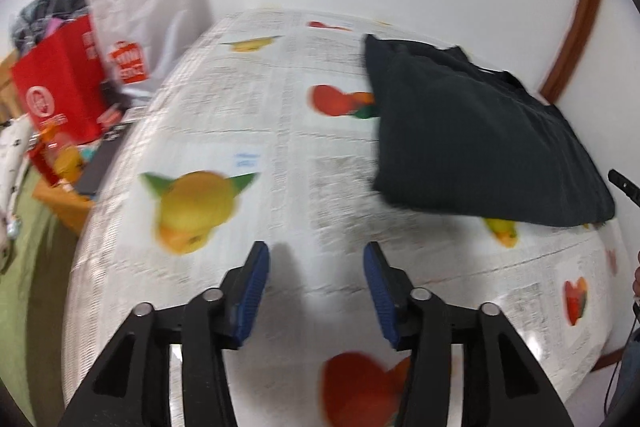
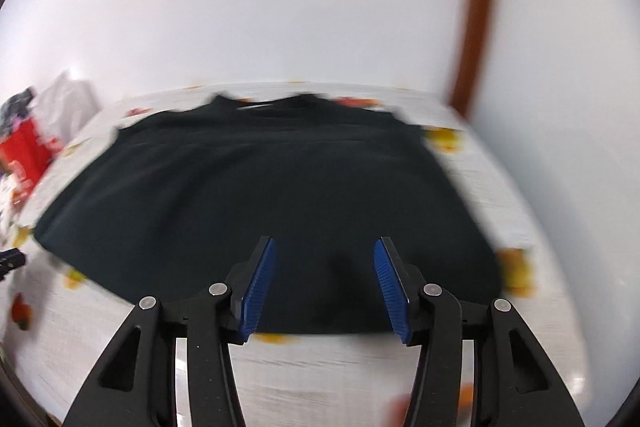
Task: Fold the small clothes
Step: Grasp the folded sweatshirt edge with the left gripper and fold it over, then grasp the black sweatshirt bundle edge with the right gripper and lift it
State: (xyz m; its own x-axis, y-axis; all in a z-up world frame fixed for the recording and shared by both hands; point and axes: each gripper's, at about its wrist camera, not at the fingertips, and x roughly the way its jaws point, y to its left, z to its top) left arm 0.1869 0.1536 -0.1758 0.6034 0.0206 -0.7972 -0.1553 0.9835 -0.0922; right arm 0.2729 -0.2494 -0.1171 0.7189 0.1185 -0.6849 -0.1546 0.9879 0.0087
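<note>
Your right claw (image 2: 324,283) is released, blue pads spread apart with nothing between them, and it hangs over the near part of the dark garment (image 2: 256,195). In the right wrist view the cloth fills everything from about 9 o'clock round to 2 o'clock of the claw, and its near hem runs side to side just under the fingers at 6 o'clock. So the right hand is clearly the closer one.

Your left claw (image 1: 316,291) is released too, empty, and it's over bare counter (image 1: 248,99) with the newspaper-and-fruit print cover. From there the garment (image 1: 472,139) sits off at about 1 to 2 o'clock, well apart from the pads. Its left edge runs roughly near-to-far in that view, with the near left corner being the closest bit to that claw.

The garment looks already folded at least once into a rough rectangle, with a collar or strap end poking out on the far side, though blur makes that hard to call. I'd guess its long axis runs left-right as the right claw sees it.

Room-wise: you've got lots of open counter on the left, toward 9 o'clock of the garment, so folding that way looks easy. The right and far edges sit near the wall (image 2: 320,7) and its brown trim (image 2: 476,11), tighter there. Past the counter's left edge there's a red bag (image 1: 60,83) and clutter, well clear of the cloth.
</note>
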